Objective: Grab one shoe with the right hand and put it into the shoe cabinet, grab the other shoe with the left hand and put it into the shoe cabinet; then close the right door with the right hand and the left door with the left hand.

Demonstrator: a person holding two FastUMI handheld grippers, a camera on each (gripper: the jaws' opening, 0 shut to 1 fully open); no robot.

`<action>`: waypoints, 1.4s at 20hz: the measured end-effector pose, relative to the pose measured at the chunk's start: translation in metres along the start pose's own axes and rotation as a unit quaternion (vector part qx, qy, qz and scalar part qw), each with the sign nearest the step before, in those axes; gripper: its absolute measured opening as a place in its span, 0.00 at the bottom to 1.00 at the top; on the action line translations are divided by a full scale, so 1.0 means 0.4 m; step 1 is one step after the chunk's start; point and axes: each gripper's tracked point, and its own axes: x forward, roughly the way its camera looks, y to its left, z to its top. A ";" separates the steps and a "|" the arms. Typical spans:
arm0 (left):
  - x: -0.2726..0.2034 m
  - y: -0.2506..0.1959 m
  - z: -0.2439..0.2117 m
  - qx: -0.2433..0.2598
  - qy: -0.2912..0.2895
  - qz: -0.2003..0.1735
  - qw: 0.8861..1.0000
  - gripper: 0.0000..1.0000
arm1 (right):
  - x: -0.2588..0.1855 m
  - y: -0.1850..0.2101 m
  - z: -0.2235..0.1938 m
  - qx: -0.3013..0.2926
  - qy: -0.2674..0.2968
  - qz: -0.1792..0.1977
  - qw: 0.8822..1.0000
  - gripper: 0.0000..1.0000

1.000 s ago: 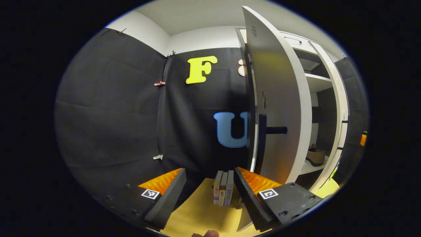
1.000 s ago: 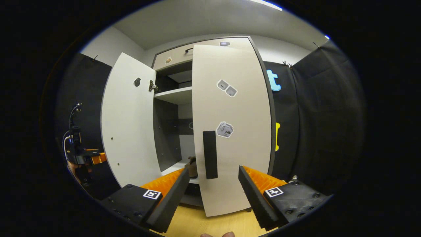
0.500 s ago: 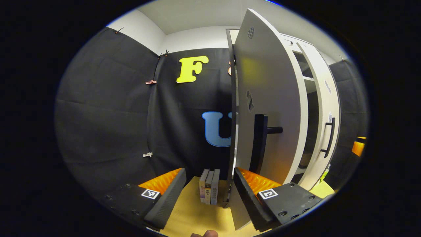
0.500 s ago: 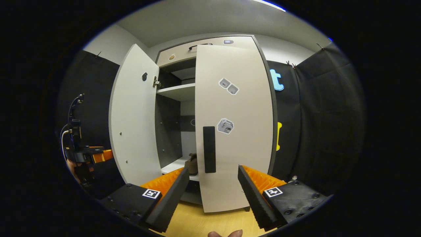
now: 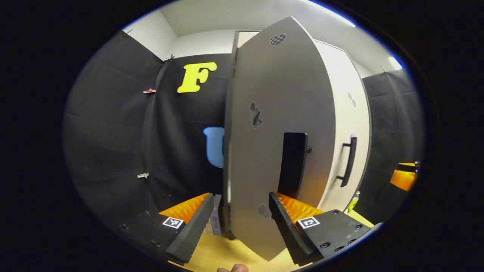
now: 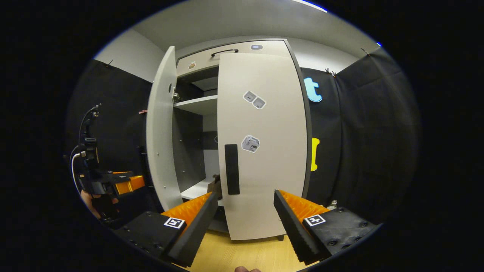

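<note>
Your left gripper point(image 5: 239, 223), fingers spread and holding nothing, faces the pale left door point(image 5: 280, 124) at twelve o'clock, its black handle point(image 5: 292, 164) toward one. Your right gripper point(image 6: 245, 224), also spread and empty, faces the near-shut right door point(image 6: 264, 151); a shoe point(image 6: 215, 185) sits inside the cabinet point(image 6: 196, 105) at eleven.

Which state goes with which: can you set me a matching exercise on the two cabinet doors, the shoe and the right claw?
Things:
1. left door
2. right door
3. shoe
4. right claw

States:
A. open and empty
B. on the lower shelf inside the cabinet
C. ajar, edge toward the right gripper view
D. flat against the cabinet front

Pairs: 1-C, 2-D, 3-B, 4-A
</note>
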 end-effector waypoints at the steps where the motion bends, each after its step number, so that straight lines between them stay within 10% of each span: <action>1: 0.003 -0.036 0.002 -0.006 -0.001 -0.014 1.000 0.91 | -0.003 -0.005 0.001 -0.004 -0.001 -0.003 1.000 0.99; 10: -0.047 -0.211 0.008 0.013 0.008 -0.059 0.998 0.95 | 0.006 -0.047 0.037 -0.002 -0.009 -0.035 0.999 0.99; 28: -0.138 -0.177 0.003 0.006 0.015 -0.034 0.999 0.95 | 0.007 -0.047 0.033 -0.030 -0.006 -0.066 0.997 0.99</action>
